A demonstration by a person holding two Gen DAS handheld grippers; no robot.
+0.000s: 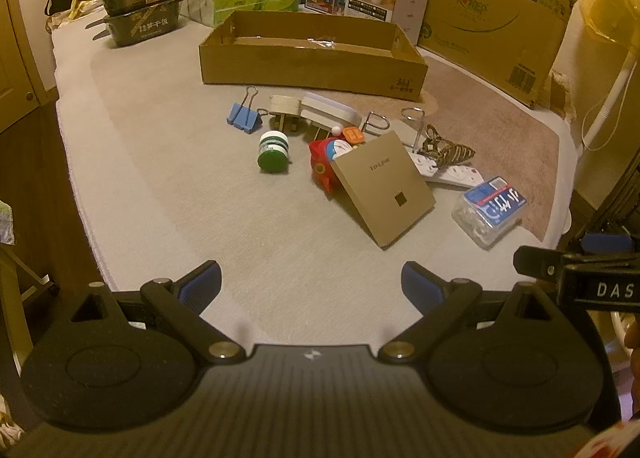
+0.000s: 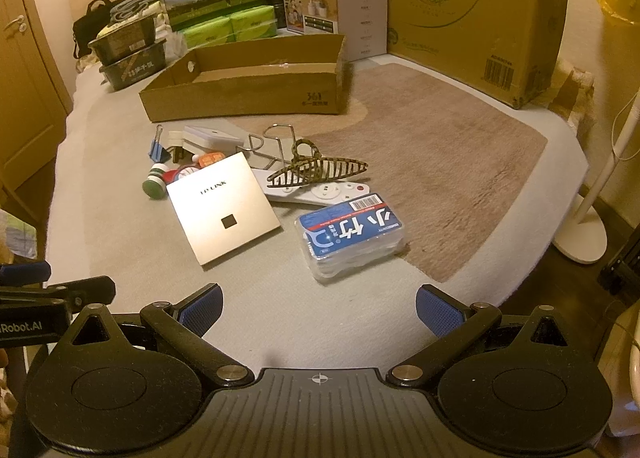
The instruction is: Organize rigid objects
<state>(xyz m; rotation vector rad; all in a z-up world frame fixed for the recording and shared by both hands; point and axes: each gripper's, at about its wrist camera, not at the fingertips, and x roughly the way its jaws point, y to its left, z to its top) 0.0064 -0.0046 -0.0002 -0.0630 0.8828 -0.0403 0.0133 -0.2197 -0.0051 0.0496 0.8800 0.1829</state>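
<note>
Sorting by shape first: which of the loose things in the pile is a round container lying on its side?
The small jar with the green lid, left of the pile; it lies tipped over, lid toward the camera.

The open cardboard tray [image 2: 244, 96] sits behind the clutter on the bed [image 2: 280, 318]; binder clip [image 2: 159, 150] leftmost, flat box [image 2: 222, 212] central — plastic pack [image 2: 350, 236] right.
</note>
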